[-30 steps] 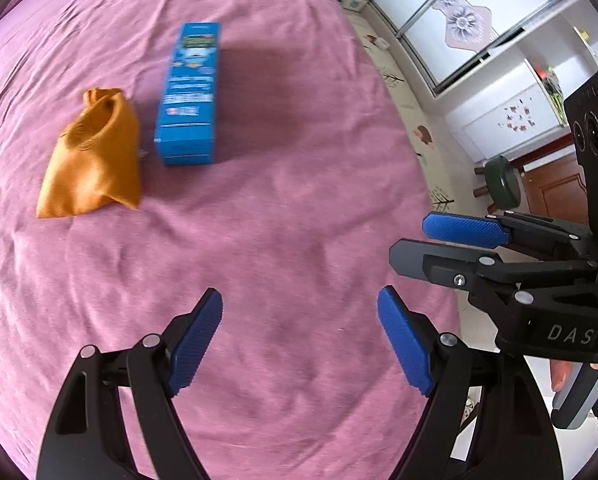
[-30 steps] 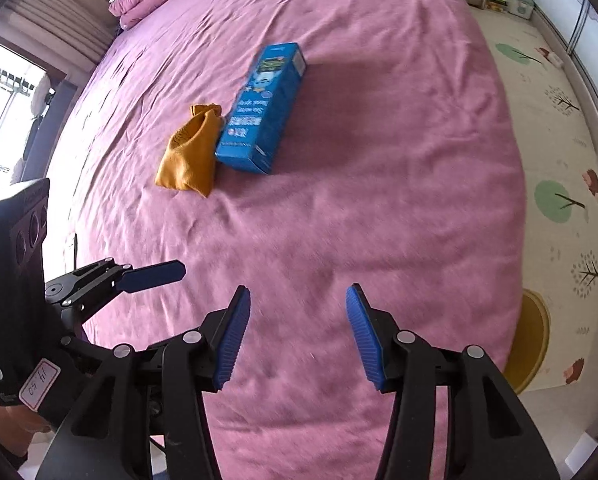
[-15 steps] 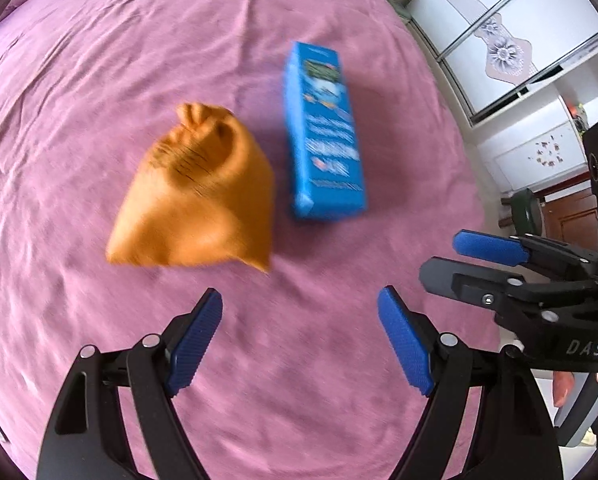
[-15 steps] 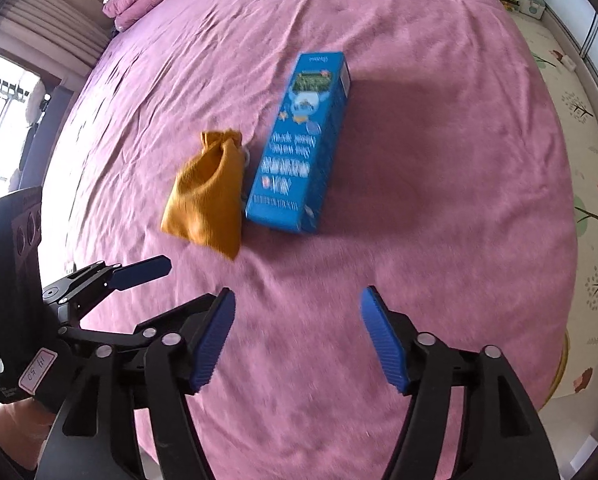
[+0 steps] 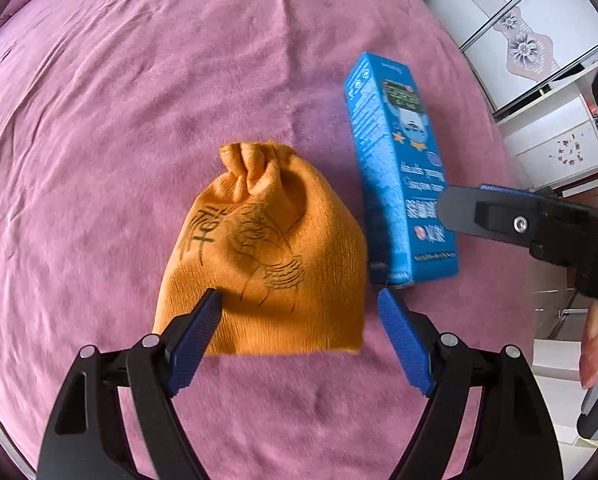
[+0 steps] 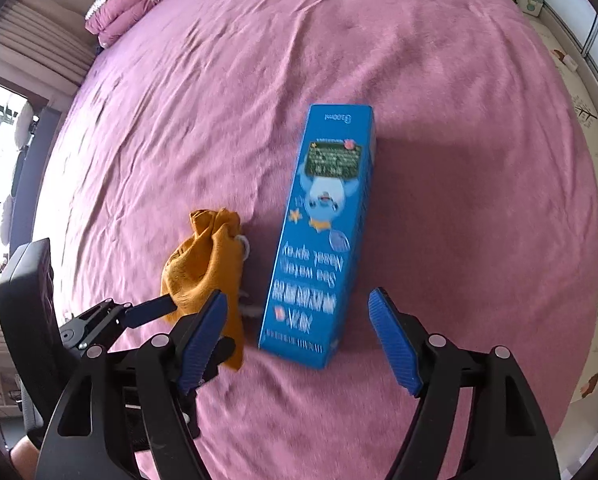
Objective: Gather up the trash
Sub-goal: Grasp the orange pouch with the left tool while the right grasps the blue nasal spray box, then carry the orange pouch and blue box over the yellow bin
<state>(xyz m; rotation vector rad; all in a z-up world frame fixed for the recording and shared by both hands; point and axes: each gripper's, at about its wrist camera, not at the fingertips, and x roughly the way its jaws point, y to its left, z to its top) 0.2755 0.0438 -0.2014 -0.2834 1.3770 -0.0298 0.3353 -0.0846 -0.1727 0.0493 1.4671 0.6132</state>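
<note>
On the pink bed [image 5: 139, 120], our left gripper [image 5: 299, 336] hovers jaws wide over the orange pouch [image 5: 267, 248]; right gripper [image 6: 299, 340] jaws are opening around the blue box [image 6: 319, 240] at 12 o'clock.

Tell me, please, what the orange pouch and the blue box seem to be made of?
Orange pouch: woven cloth, matte, seemingly; it shows ribbed texture, soft folds and a gathered neck. Blue box: probably printed cardboard, slightly glossy; it has sharp straight edges and flat printed faces.

Both grippers neared the pouch [image 5: 267, 256] and box [image 6: 319, 240]; right jaws opening.
</note>
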